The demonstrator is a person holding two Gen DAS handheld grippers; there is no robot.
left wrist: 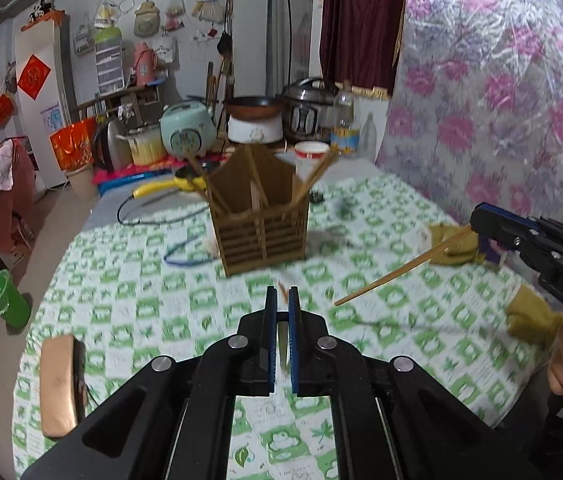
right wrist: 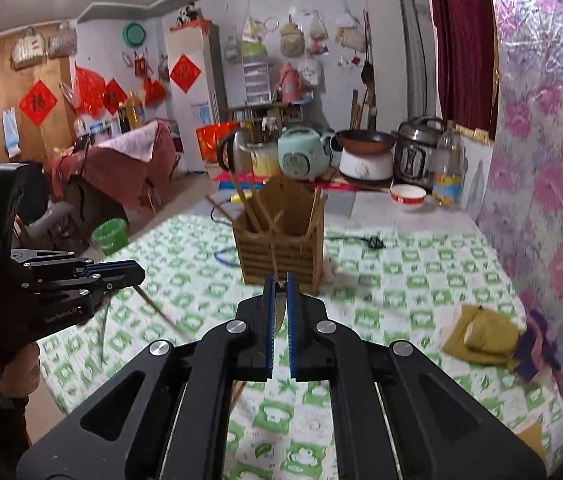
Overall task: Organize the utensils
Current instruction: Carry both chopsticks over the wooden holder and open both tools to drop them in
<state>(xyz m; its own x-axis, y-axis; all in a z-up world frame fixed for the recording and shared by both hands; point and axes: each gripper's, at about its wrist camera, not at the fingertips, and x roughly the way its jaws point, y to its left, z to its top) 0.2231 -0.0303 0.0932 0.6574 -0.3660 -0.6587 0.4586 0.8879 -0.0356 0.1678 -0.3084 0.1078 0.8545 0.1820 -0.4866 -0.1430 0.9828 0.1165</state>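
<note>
Currently, several chopsticks stand in the wooden holder (left wrist: 259, 228) on the worktop (left wrist: 153, 300). Each tool, left (left wrist: 281, 300) and right (right wrist: 280, 286), grips one chopstick (left wrist: 397, 274) awaiting insertion.

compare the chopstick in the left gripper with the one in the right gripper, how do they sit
1. The right gripper pinches its chopstick near one end, so most of the length sticks out free above the tablecloth; the left gripper hides most of its chopstick in its own view.
2. The right one slopes down leftward; the left one slopes down rightward in the right wrist view.

Both are plain wooden sticks, and both grippers are shut on them, short of the wooden holder.
</note>
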